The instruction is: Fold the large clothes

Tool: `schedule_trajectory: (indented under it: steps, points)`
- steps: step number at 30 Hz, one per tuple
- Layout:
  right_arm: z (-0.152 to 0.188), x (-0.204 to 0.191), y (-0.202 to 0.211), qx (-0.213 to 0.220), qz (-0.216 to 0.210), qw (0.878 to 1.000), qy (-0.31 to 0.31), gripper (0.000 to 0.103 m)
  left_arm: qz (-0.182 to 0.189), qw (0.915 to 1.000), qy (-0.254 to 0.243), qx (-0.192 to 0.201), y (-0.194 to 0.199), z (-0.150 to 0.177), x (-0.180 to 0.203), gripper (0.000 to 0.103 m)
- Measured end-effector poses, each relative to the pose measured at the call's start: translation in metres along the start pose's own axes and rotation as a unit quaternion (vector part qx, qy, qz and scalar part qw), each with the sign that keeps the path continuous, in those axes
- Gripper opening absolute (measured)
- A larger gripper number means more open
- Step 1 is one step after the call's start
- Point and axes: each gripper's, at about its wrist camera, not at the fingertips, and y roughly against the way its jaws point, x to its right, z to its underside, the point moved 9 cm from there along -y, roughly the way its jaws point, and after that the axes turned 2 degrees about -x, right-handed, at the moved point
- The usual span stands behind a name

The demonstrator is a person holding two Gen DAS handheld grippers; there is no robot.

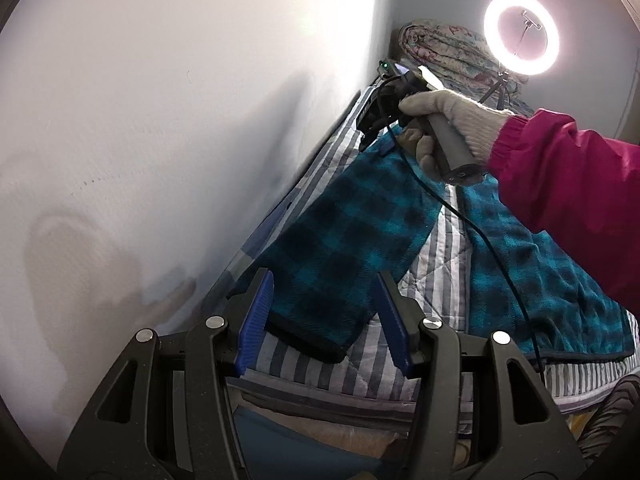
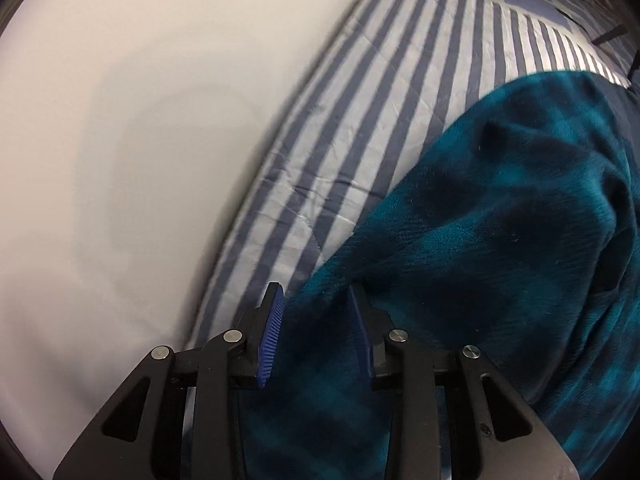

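Mid-fold on a teal plaid fleece garment [image 1: 340, 240], spread across a striped quilt [image 1: 436, 256] on a bed hard against a pale wall [image 1: 160, 120]. Left gripper [image 1: 324, 320] hovering with jaws released, wide apart, just above the dark-hemmed end of one long section, a sleeve or leg, gripping nothing. Right gripper [image 2: 316, 336] at the far end of the garment, held by a gloved hand [image 1: 452, 124] in a magenta sleeve [image 1: 568, 184]; jaws set to either side of a raised bunch of fleece, apparently grasping it, though with a fair gap between the pads, so firmness of hold hard to judge.

Likely step: taking hold of both ends before carrying one section over. Next move probably calls for closing the left jaws on the hem, then lifting both ends together to keep the cloth taut and flat.

Farther back, a lit ring light [image 1: 520, 34] on a stand, and a rolled floral blanket [image 1: 444, 52] in the corner. Faint stains on the wall.
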Motion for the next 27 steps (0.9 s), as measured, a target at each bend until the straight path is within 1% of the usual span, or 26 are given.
schedule_trajectory:
  steps: [1,2,3,4,5,6,8,9,10,14,16,18,21,22,24,26,27]
  points:
    - [0.0,0.0,-0.004,-0.002,0.008,1.0,-0.001,0.03,-0.001,1.0,0.001,-0.001,-0.001,0.0,-0.001,0.054]
    - [-0.002,-0.003,-0.006,0.001,0.02,1.0,0.005,0.018,-0.002,1.0,0.002,-0.002,-0.002,0.0,-0.003,0.054]
    - [-0.003,-0.004,-0.006,0.003,0.038,0.999,0.019,0.01,-0.002,1.0,0.002,-0.002,-0.002,-0.001,-0.003,0.054]
    - [-0.005,-0.007,-0.006,0.004,0.045,0.998,0.036,0.005,-0.003,1.0,0.003,-0.001,-0.002,-0.001,-0.003,0.054]
    - [-0.008,-0.011,-0.006,0.005,0.041,0.998,0.044,0.003,-0.003,1.0,0.003,0.0,-0.002,-0.002,-0.004,0.054]
    - [-0.015,-0.011,-0.003,0.008,0.033,0.998,0.046,0.002,-0.002,1.0,0.001,0.001,-0.003,-0.003,-0.004,0.054]
    - [-0.01,-0.015,0.007,0.012,0.02,0.998,0.052,0.002,-0.003,1.0,-0.005,0.002,-0.004,-0.006,-0.003,0.054]
    - [-0.011,-0.014,0.018,0.017,0.005,0.998,0.055,0.002,-0.003,1.0,-0.007,0.002,-0.005,-0.006,-0.003,0.054]
    - [-0.011,-0.012,0.027,0.023,-0.001,0.998,0.059,0.002,-0.002,1.0,-0.009,0.002,-0.006,-0.008,-0.002,0.054]
    - [-0.005,0.006,0.069,0.046,-0.026,0.996,0.076,0.001,0.007,0.9999,-0.01,0.003,-0.009,-0.013,0.002,0.054]
    - [0.0,0.019,0.088,0.055,-0.055,0.994,0.074,0.001,0.014,0.9998,-0.013,0.003,-0.009,-0.017,0.005,0.054]
    - [0.005,0.034,0.103,0.059,-0.069,0.993,0.071,0.001,0.021,0.9996,-0.018,0.002,-0.012,-0.021,0.009,0.054]
    - [0.017,0.072,0.121,0.067,-0.075,0.993,0.068,0.001,0.029,0.9993,-0.021,0.0,-0.017,-0.026,0.017,0.054]
    - [0.021,0.082,0.115,0.07,-0.075,0.993,0.066,0.001,0.031,0.9993,-0.023,-0.002,-0.019,-0.028,0.02,0.054]
    - [0.03,0.108,0.129,0.074,-0.077,0.993,0.058,0.001,0.041,0.9987,-0.028,-0.007,-0.024,-0.031,0.029,0.054]
    - [0.038,0.143,0.131,0.079,-0.078,0.993,0.038,0.001,0.056,0.9977,-0.032,-0.02,-0.034,-0.033,0.039,0.059]
    - [0.04,0.159,0.13,0.08,-0.078,0.993,0.027,0.001,0.062,0.9972,-0.034,-0.027,-0.042,-0.035,0.044,0.059]
